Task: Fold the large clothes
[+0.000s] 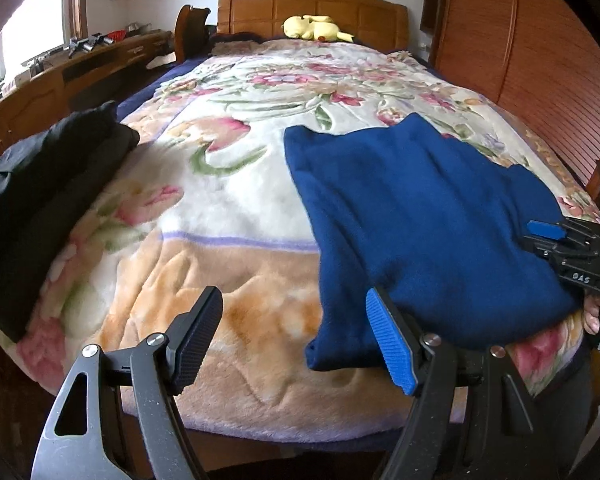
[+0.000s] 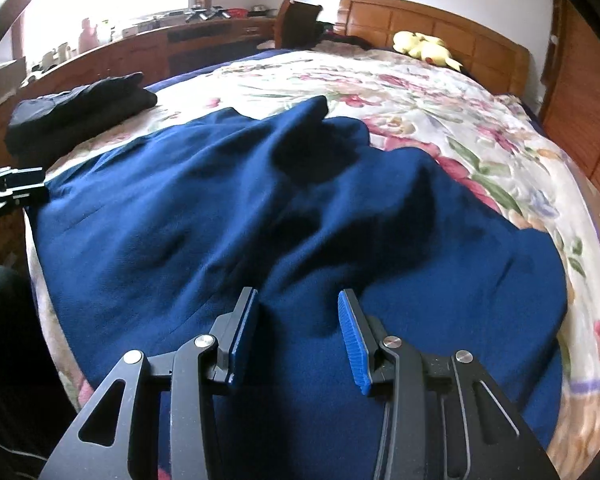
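Observation:
A dark blue fleece garment point(image 1: 420, 216) lies spread on the near right part of the bed point(image 1: 228, 184). In the right wrist view it point(image 2: 260, 208) is rumpled, with folds running toward the camera. My left gripper point(image 1: 294, 336) stands wide open above the blanket's near edge. Its blue pad sits beside the garment's near left corner, and nothing is between the fingers. My right gripper point(image 2: 298, 332) hovers over the garment's near edge, jaws partly apart, with cloth showing below the gap. From the left wrist view that gripper point(image 1: 548, 244) is at the garment's right side, held by a hand point(image 1: 594, 316).
A pile of black folded clothes point(image 1: 48, 184) lies at the bed's left edge. A yellow plush toy point(image 1: 312, 26) rests by the wooden headboard point(image 1: 260, 4). A wooden wardrobe point(image 1: 520, 60) stands along the right, and a cluttered desk point(image 1: 80, 68) along the left.

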### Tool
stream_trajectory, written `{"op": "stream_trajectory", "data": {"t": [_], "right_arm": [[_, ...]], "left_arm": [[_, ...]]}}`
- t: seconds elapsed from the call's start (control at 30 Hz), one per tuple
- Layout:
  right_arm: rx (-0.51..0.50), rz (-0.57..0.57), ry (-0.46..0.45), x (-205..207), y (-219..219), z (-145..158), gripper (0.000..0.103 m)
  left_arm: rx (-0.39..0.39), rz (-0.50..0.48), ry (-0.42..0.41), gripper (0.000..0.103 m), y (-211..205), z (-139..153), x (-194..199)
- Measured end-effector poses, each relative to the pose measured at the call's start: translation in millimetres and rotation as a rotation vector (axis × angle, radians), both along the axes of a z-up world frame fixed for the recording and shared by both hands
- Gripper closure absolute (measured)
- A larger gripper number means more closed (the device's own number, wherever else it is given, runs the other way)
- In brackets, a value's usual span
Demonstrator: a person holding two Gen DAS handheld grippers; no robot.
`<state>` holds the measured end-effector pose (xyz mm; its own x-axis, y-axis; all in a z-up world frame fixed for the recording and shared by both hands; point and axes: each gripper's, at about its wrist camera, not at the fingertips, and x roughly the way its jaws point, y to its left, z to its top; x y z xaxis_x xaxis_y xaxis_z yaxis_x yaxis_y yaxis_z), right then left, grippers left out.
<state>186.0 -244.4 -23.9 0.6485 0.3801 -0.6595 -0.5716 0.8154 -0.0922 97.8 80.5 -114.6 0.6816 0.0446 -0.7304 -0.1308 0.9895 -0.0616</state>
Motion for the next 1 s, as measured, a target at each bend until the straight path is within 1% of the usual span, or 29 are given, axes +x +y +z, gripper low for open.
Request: {"op": "stream_trajectory", "data": {"t": [0.13, 0.23, 0.33, 0.43, 0.5, 0.6, 0.7, 0.8, 0.87, 0.97, 1.0], "right_arm": [[-0.020, -0.074, -0.010, -16.0, -2.4, 8.9, 0.060], [-0.013, -0.116, 0.024, -29.2, -3.9, 11.9, 0.060], [-0.011, -0.156, 0.055, -37.5, -1.7, 16.9, 0.060], [0.014, -0.170, 0.088, -44.3, 3.3, 22.6, 0.060], [0.012, -0.183, 0.100, -49.2, 6.2, 24.1, 0.060], [0.020, -0.198, 0.130, -53.6, 9.6, 22.6, 0.060], [-0.019, -0.216, 0.124, -57.8, 11.9, 16.8, 0.060], [-0.020, -0.224, 0.124, -62.2, 10.6, 16.9, 0.060], [-0.022, -0.211, 0.126, -63.5, 9.1, 18.1, 0.060], [-0.023, -0.173, 0.124, -63.9, 4.6, 20.1, 0.060], [-0.023, -0.158, 0.122, -63.8, 2.6, 19.8, 0.060]], "left_arm": [[0.007, -0.052, -0.011, 0.028, 3.8, 0.8, -2.2], [-0.012, -0.107, -0.010, 0.028, 8.3, -1.9, -0.6], [-0.052, -0.144, 0.023, 0.028, 15.5, -7.7, 1.8], [-0.075, -0.172, 0.043, 0.028, 18.6, -10.8, 2.6], [-0.086, -0.188, 0.062, 0.028, 18.9, -12.4, 5.5], [-0.084, -0.212, 0.081, 0.028, 18.3, -9.8, 8.4], [-0.067, -0.238, 0.082, 0.028, 15.8, -6.3, 7.2], [-0.047, -0.243, 0.071, 0.028, 14.4, -3.1, 4.5], [-0.053, -0.226, 0.067, 0.028, 14.9, -2.6, 1.3], [-0.096, -0.191, 0.070, 0.039, 17.3, -2.3, -5.0], [-0.110, -0.178, 0.071, 0.040, 17.5, -1.9, -7.2]]}}
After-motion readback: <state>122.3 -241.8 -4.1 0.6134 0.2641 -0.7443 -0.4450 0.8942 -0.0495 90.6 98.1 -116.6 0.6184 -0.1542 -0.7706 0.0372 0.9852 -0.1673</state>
